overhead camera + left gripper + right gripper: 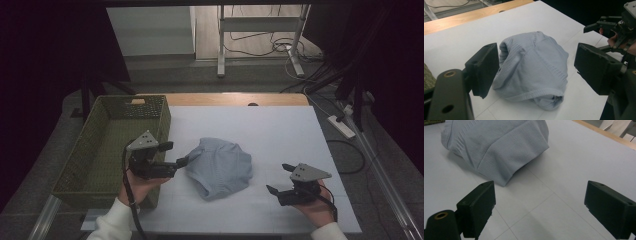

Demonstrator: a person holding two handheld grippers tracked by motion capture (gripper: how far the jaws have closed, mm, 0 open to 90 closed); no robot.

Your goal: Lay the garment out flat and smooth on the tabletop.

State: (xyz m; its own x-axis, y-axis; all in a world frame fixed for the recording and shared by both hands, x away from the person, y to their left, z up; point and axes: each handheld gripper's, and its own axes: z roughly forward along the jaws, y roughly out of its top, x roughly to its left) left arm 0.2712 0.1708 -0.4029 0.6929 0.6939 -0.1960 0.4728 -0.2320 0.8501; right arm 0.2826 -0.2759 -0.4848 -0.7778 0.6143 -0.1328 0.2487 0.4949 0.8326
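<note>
A light blue-grey knitted garment [220, 167] lies bunched in a mound in the middle of the white table [280, 130]. My left gripper [175, 154] is at the garment's left edge, held by a hand in a white sleeve. Its jaws stand wide apart, and one tip is right at the cloth. In the left gripper view the garment [534, 65] lies just ahead of the left gripper [537, 63], and no pad presses on it. My right gripper [280, 179] is open to the right of the garment with nothing between its jaws. The right gripper [539, 205] hovers over bare table, short of the garment's ribbed hem [509, 157].
A green woven basket [107, 145] stands at the table's left side, right beside my left hand. A wooden strip [235, 99] borders the table's far edge. Cables and a power strip [341, 126] lie on the floor to the right.
</note>
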